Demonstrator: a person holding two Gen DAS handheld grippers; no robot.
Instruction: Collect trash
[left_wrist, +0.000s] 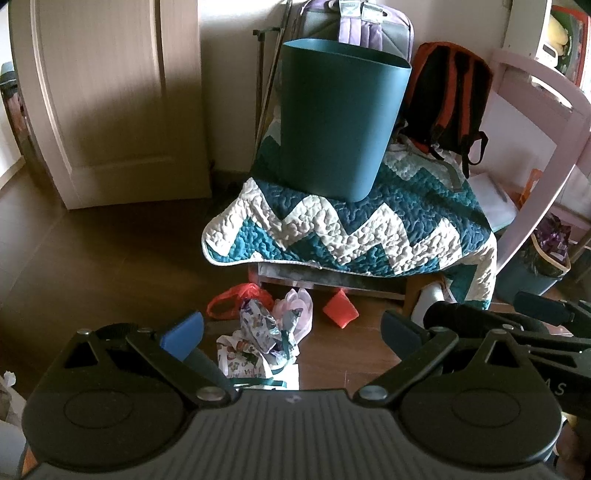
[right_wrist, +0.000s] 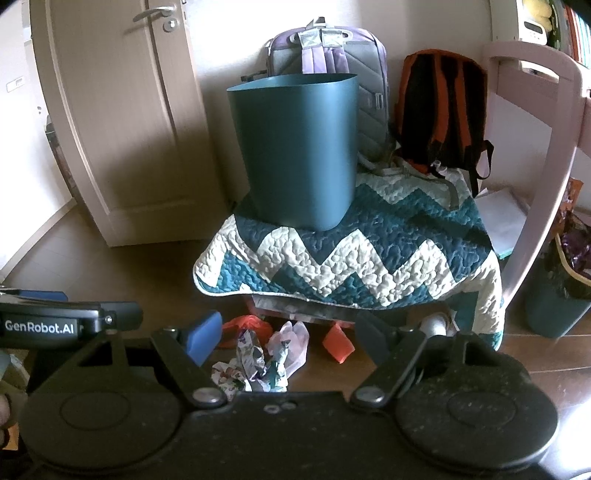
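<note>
**Ana:** Where are you in the job?

**Me:** At the very start, I'd say. My left gripper (left_wrist: 291, 332) is spread wide with nothing between its fingers, and my right gripper (right_wrist: 291, 338) is released and bare as well. Both hang above the floor (left_wrist: 110, 251), side by side.

**Ana:** And the trash?

**Me:** A heap of crumpled paper (left_wrist: 258, 339) lies on the floor in front of the low seat, with a pale plastic bag (left_wrist: 299, 306) touching it, a red bag (left_wrist: 236, 297) just behind and an orange scrap (left_wrist: 340, 312) off to the right. The teal bin (left_wrist: 336, 122) stands upright on the quilt (left_wrist: 351, 229), above all of it.

**Ana:** Next move?

**Me:** My guess: drop one gripper onto the crumpled paper, pinch a firm fold, then lift high enough to clear the bin's rim.
</note>
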